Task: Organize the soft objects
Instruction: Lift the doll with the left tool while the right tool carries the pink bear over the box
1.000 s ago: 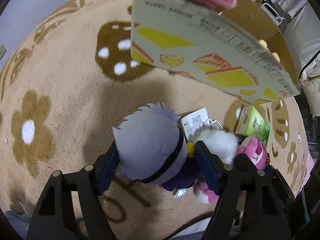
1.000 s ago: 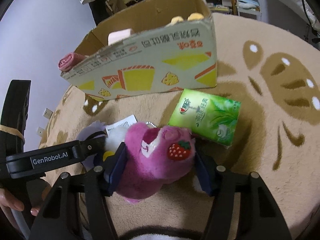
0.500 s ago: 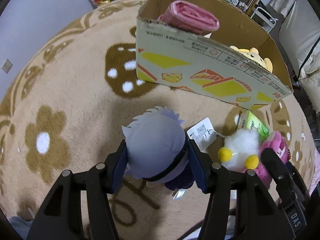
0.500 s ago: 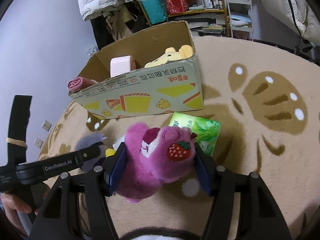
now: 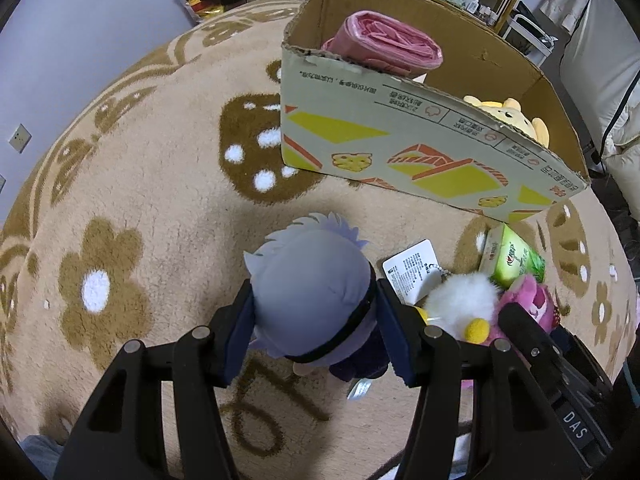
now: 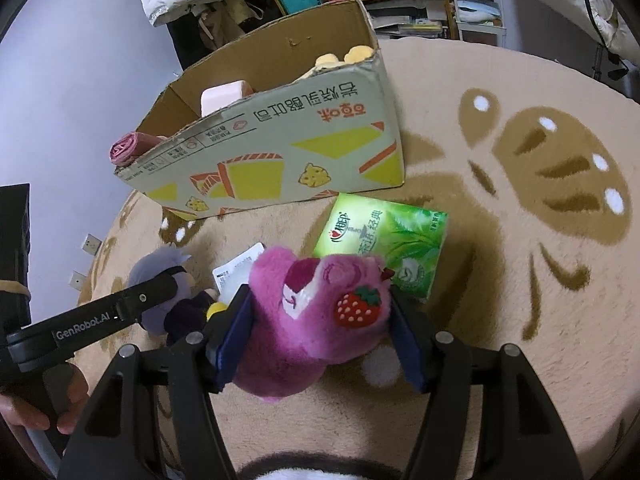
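Left tongs (image 5: 316,316) clenched on the grey plush (image 5: 312,296), right tongs (image 6: 320,320) on the pink bear (image 6: 316,312) — lift high, clear the box (image 6: 280,148) rim upper-centre.

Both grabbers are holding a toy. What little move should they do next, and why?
Probably carry both forward over the cardboard box. The left gripper pinches the grey-haired doll, the right gripper pinches the pink bear, and the open box already holds soft things.

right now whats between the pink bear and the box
The green tissue pack lies between the pink bear and the box, seen best from the right wrist.
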`<action>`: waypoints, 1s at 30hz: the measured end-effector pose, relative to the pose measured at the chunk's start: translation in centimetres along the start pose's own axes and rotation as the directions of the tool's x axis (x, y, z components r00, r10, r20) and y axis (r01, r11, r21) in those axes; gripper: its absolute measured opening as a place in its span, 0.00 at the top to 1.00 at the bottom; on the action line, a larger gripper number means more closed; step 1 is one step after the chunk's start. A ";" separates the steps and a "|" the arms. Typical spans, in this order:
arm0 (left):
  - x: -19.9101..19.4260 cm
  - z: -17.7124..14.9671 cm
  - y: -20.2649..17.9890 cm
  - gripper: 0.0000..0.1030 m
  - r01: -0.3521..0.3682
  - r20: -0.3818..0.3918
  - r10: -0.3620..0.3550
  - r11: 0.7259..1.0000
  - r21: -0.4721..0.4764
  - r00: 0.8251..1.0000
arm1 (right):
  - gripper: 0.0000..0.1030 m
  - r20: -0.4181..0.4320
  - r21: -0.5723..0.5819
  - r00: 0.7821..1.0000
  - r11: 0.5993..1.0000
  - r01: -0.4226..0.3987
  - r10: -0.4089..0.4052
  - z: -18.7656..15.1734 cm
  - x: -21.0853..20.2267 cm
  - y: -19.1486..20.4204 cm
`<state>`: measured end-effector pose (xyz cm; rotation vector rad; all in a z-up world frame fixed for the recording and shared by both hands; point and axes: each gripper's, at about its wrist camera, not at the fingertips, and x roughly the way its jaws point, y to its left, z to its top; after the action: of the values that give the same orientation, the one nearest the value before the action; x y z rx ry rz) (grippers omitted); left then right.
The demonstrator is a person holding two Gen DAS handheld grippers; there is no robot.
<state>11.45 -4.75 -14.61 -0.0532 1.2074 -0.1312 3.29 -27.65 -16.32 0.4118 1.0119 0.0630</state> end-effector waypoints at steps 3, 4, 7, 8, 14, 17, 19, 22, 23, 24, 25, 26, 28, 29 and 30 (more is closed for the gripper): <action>-0.1 0.0 -0.2 0.45 -0.012 0.011 0.012 1.000 0.021 1.000 | 0.33 0.012 -0.003 1.000 1.000 -0.003 0.003 0.0 -0.2 0.1; -0.2 0.0 -0.3 0.45 -0.016 0.015 0.016 0.999 0.027 1.000 | 0.33 0.014 -0.004 1.000 1.000 -0.004 0.004 0.0 -0.2 0.2; -0.4 0.0 -0.6 0.45 -0.035 0.032 0.033 0.998 0.049 0.999 | 0.33 0.035 -0.008 0.999 1.000 -0.004 0.004 0.1 -0.8 0.2; -0.5 0.0 -0.7 0.45 -0.041 0.037 0.039 0.998 0.054 0.999 | 0.34 0.042 -0.011 0.999 1.000 -0.001 0.001 0.1 -0.9 0.3; -1.2 0.2 -0.7 0.45 -0.071 0.076 0.066 0.995 0.065 0.995 | 0.35 0.128 -0.036 0.991 0.999 0.037 -0.032 0.7 -2.8 0.6; -1.8 0.4 -0.8 0.45 -0.091 0.111 0.083 0.993 0.073 0.990 | 0.35 0.180 -0.047 0.982 0.997 0.058 -0.049 1.0 -3.8 0.8; -2.3 0.7 -0.8 0.45 -0.089 0.133 0.078 0.993 0.078 0.988 | 0.35 0.213 -0.046 0.976 0.997 0.057 -0.046 1.2 -4.6 0.7; -3.3 0.9 -1.0 0.45 -0.085 0.169 0.070 0.993 0.087 0.983 | 0.35 0.270 -0.050 0.962 0.997 0.063 -0.048 1.6 -5.8 0.9; -3.7 0.9 -1.2 0.45 -0.084 0.186 0.066 0.992 0.093 0.980 | 0.35 0.284 -0.050 0.958 0.997 0.066 -0.049 1.7 -6.2 0.9; -4.3 1.0 -1.3 0.45 -0.080 0.207 0.058 0.992 0.102 0.977 | 0.35 0.301 -0.050 0.953 0.997 0.065 -0.047 1.8 -6.6 1.0; -4.7 1.1 -1.5 0.45 -0.077 0.223 0.051 0.991 0.111 0.973 | 0.35 0.312 -0.049 0.949 0.997 0.062 -0.044 1.9 -6.9 1.0; -5.3 1.1 -1.8 0.45 -0.074 0.244 0.042 0.990 0.124 0.969 | 0.35 0.330 -0.048 0.943 0.997 0.057 -0.038 2.0 -7.4 1.0; -6.2 1.2 -2.4 0.45 -0.081 0.278 0.037 0.986 0.148 0.960 | 0.35 0.357 -0.050 0.934 0.997 0.058 -0.036 2.2 -8.0 1.1; -6.6 1.2 -2.7 0.45 -0.087 0.295 0.036 0.983 0.162 0.955 | 0.35 0.374 -0.055 0.927 0.997 0.061 -0.036 2.3 -8.4 1.3; -7.1 1.2 -3.1 0.45 -0.097 0.314 0.037 0.980 0.176 0.949 | 0.35 0.392 -0.062 0.919 0.996 0.063 -0.034 2.4 -8.9 1.5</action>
<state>9.88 -6.90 -7.23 0.1309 0.8773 -0.1709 0.73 -29.17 -7.48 0.3154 0.6213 -0.0273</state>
